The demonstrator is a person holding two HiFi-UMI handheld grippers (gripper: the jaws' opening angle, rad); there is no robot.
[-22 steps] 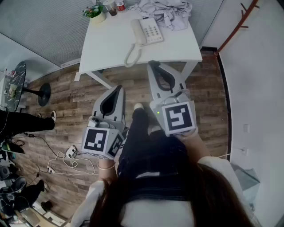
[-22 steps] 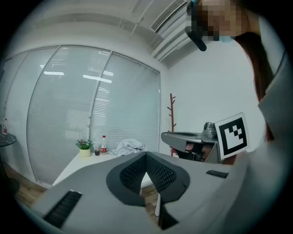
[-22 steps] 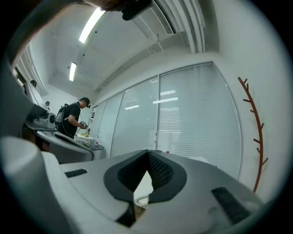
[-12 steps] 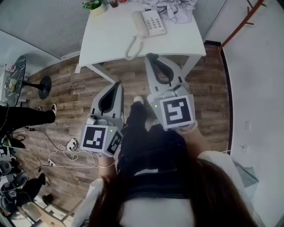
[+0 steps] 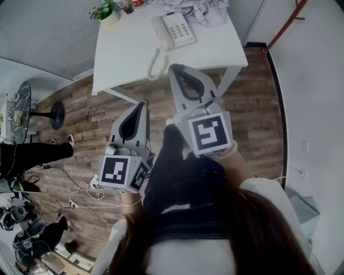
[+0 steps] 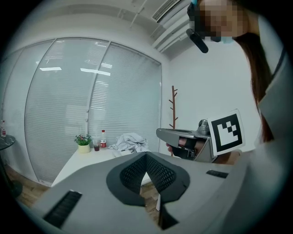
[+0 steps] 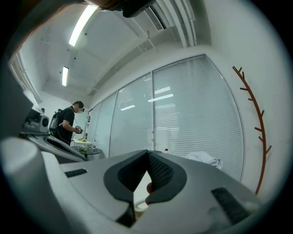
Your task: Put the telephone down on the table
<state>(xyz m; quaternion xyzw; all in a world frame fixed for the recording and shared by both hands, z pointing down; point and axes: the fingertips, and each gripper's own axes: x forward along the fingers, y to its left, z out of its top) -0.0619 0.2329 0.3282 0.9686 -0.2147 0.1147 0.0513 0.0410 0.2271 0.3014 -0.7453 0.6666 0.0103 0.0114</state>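
Observation:
The white telephone [image 5: 173, 31] rests on the white table [image 5: 126, 51] at the top of the head view, handset on its cradle. Its coiled cord [image 5: 156, 62] hangs toward the front edge. My right gripper [image 5: 174, 69] points at the table, its tip at the front edge just below the cord, shut and empty. My left gripper [image 5: 141, 105] is lower and to the left, over the wooden floor, also shut and empty. In the right gripper view the cord [image 7: 139, 205] shows beneath the closed jaws. In the left gripper view the telephone is hidden.
A potted plant [image 5: 107, 13], bottles and a heap of cloth [image 5: 201, 8] sit at the table's far side. A red-brown coat rack [image 5: 285, 24] stands at the right wall. A round black side table [image 5: 19, 107], cables [image 5: 80, 198] and other people are at the left.
The right gripper has edged a little toward the table's front edge. The left gripper has stayed about where it was. Both jaws remain shut.

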